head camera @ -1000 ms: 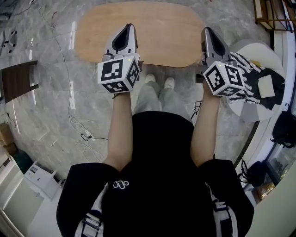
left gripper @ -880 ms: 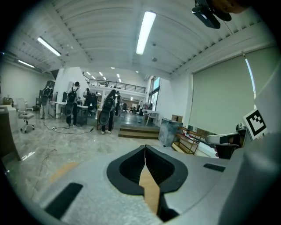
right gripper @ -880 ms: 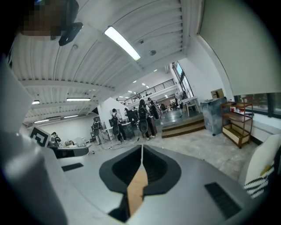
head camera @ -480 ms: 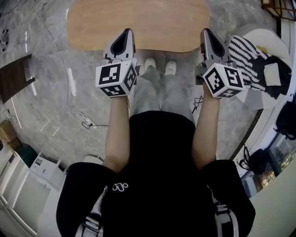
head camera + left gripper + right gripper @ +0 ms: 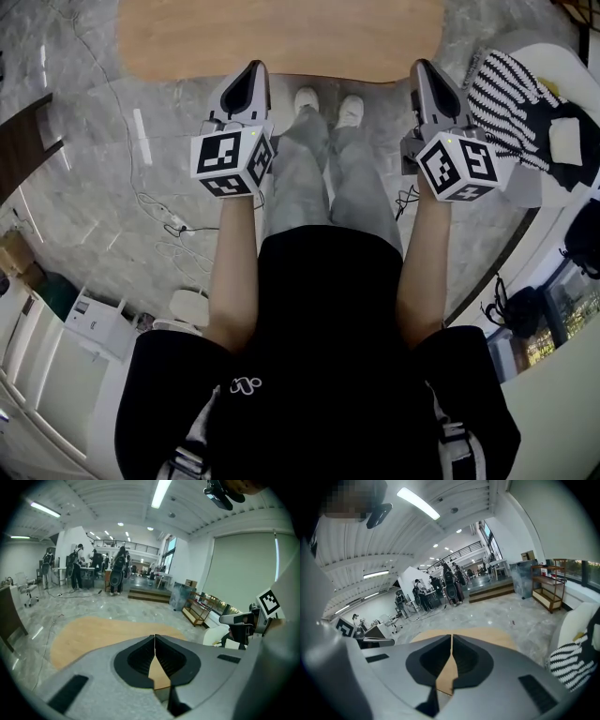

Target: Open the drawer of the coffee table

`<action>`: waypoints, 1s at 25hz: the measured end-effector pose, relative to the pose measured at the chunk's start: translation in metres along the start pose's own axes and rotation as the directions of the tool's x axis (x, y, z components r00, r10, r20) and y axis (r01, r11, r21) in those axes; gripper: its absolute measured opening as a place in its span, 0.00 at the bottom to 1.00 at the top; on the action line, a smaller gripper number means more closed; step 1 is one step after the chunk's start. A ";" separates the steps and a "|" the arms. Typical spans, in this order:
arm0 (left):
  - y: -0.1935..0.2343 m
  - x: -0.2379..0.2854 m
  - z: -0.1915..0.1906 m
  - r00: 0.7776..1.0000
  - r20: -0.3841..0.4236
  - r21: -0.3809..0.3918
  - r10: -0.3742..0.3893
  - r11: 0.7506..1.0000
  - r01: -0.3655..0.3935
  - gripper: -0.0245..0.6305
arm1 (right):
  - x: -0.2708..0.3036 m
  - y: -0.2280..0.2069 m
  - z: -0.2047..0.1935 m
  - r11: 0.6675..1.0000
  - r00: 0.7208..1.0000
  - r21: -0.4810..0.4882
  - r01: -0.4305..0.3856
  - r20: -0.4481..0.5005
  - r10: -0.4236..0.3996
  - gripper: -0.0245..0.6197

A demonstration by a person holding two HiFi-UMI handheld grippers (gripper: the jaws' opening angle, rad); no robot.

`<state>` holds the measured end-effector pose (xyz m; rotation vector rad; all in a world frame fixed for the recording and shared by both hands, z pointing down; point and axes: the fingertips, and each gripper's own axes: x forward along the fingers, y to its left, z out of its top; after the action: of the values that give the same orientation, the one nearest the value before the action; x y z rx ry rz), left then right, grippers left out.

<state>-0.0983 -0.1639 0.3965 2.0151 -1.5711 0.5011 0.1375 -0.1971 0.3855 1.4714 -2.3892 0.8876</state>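
The coffee table (image 5: 281, 37) has a light wooden oval top and fills the upper part of the head view; no drawer shows in any frame. My left gripper (image 5: 253, 67) hovers at the table's near edge, left of the person's legs, jaws shut with nothing between them. My right gripper (image 5: 419, 66) hangs level with it on the right, also shut and empty. In the left gripper view the tabletop (image 5: 89, 637) lies ahead beyond the closed jaws (image 5: 154, 637). The right gripper view shows the same top (image 5: 487, 637) past its closed jaws (image 5: 451, 637).
A white round seat (image 5: 553, 66) with a striped black-and-white cloth (image 5: 502, 98) stands to the right of the table. A dark wooden piece (image 5: 23, 155) sits at the left. Cables (image 5: 164, 220) trail over the marble floor. White cabinets (image 5: 47, 375) are at the lower left.
Both grippers have sunk from over the tabletop to its near edge. The table has slid toward the top of the head view. The jaws stayed shut.
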 end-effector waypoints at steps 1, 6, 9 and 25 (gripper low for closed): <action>0.004 0.003 -0.008 1.000 -0.012 -0.003 0.000 1.000 0.000 0.05 | 0.003 -0.001 -0.007 1.000 1.000 0.001 0.000 -0.011 0.000 0.06; 0.019 0.010 -0.045 0.997 -0.071 -0.019 0.005 1.000 -0.007 0.05 | 0.014 -0.003 -0.037 1.000 0.998 -0.004 -0.013 -0.062 0.013 0.06; 0.028 0.013 -0.069 0.995 -0.103 -0.027 0.019 0.999 -0.022 0.05 | 0.018 -0.008 -0.057 1.000 0.996 -0.006 -0.018 -0.092 0.017 0.06; 0.067 0.043 -0.206 0.958 -0.284 -0.074 0.033 0.996 -0.056 0.05 | 0.024 -0.040 -0.209 1.000 0.950 0.018 0.012 -0.311 -0.006 0.06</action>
<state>-0.1453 -0.0829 0.5966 1.7618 -1.4397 0.6975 0.1311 -0.1055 0.5792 1.2396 -2.1471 1.0563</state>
